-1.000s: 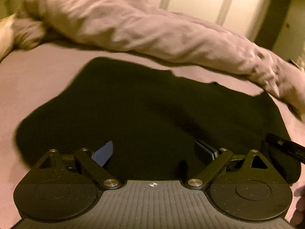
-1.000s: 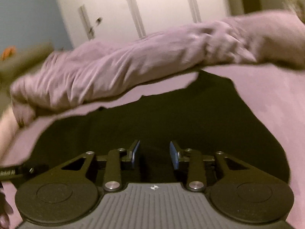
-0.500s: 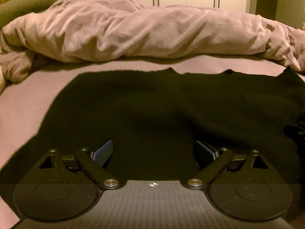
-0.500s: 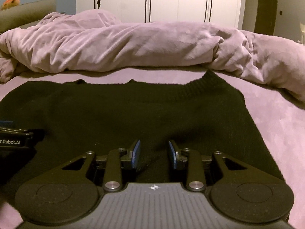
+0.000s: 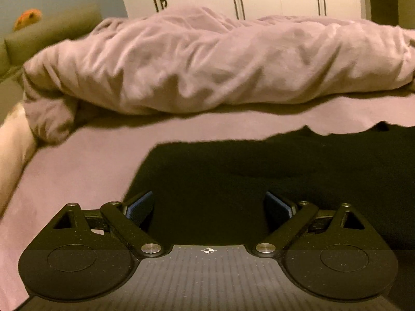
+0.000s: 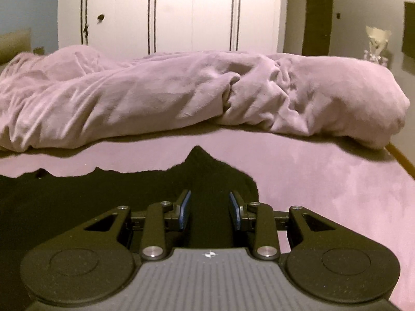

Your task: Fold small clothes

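A black knit garment (image 5: 259, 171) lies flat on the pink bed sheet (image 5: 77, 171). In the left wrist view my left gripper (image 5: 208, 202) is wide open and empty, low over the garment's near left corner. In the right wrist view the garment (image 6: 77, 202) fills the lower left, with a pointed corner sticking up. My right gripper (image 6: 209, 207) is partly open and empty, its blue pads either side of the garment's right edge just below that corner.
A bunched pink duvet (image 5: 207, 62) lies across the far side of the bed, also in the right wrist view (image 6: 181, 93). White wardrobe doors (image 6: 181, 13) stand behind. The bed's right edge (image 6: 399, 158) runs close by. A green headboard (image 5: 52, 33) is at far left.
Both grippers have moved outward and lower, the left toward the garment's left corner, the right toward its right edge. The right jaws have opened a little wider. Neither has closed on anything.
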Demonstrator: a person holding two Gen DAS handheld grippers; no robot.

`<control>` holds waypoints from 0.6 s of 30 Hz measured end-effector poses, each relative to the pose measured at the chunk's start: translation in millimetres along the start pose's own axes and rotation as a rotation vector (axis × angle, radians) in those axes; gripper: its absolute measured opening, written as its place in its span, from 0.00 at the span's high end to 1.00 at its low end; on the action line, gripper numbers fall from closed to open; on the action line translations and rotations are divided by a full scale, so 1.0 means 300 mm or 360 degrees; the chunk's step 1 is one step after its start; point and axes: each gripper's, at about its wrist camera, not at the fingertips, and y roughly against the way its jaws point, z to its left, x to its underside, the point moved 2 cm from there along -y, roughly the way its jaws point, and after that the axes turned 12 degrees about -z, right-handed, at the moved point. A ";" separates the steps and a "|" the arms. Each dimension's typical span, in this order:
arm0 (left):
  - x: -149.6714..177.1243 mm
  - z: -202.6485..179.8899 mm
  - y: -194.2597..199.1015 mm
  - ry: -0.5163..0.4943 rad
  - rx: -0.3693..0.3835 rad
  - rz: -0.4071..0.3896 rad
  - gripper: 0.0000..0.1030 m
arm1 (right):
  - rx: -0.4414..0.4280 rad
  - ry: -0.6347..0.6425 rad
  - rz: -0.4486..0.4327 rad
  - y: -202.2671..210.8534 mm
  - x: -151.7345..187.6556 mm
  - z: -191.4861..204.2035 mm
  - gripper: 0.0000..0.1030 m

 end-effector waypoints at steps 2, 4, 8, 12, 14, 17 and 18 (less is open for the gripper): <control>0.003 0.001 -0.030 -0.0017 0.0005 0.0020 0.06 | 0.0003 0.0090 0.0108 -0.052 0.013 0.021 0.68; 0.012 -0.011 -0.061 -0.0059 -0.0010 0.0021 0.05 | 0.0038 0.0189 0.0142 -0.098 0.037 0.038 0.62; 0.015 -0.041 -0.112 -0.0149 -0.0065 -0.0036 0.00 | 0.0101 0.0273 0.0155 -0.175 0.058 0.037 0.45; 0.018 -0.039 -0.167 -0.0124 -0.0110 -0.0049 0.00 | 0.0110 0.0113 0.0216 -0.245 0.073 -0.026 0.24; 0.017 -0.037 -0.177 -0.0102 -0.0125 -0.0036 0.00 | 0.0087 -0.0043 0.0240 -0.253 0.077 -0.077 0.21; 0.005 -0.028 -0.137 -0.0108 -0.0129 -0.0028 0.00 | 0.0060 -0.0126 0.0210 -0.206 0.068 -0.101 0.21; 0.003 -0.015 -0.101 -0.0091 -0.0106 -0.0015 0.00 | 0.0056 -0.0132 0.0184 -0.170 0.061 -0.099 0.23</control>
